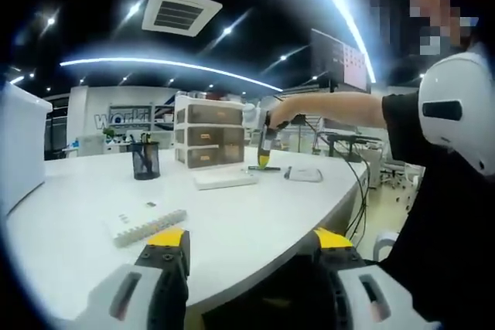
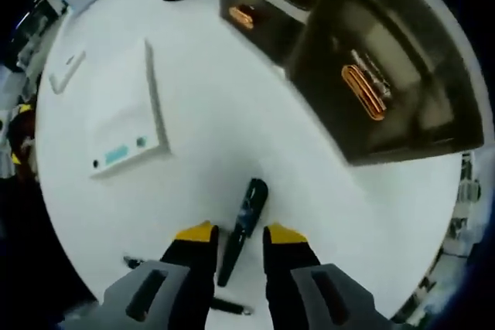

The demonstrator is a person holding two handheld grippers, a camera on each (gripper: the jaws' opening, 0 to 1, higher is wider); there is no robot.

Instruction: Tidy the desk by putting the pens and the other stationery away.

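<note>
Right gripper [image 2: 236, 239] jaws parted around one dark pen [image 2: 243, 226] at lower centre of the desk [image 2: 193, 129], not clamped. Left gripper [image 1: 251, 241] released, holding nothing. One mesh pen cup [image 1: 145, 160], one three-drawer organiser [image 1: 209, 135] upper centre – one white box [image 2: 128, 125] centre left.

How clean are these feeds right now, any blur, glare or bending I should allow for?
Left gripper view: sharp, but the ceiling light strips flare into bright arcs and the desk edge bows from the fisheye. Right gripper view: the drawer unit is smeared by motion blur, while the dark pen between the right hand-held gripper jaws stays readable.
</note>
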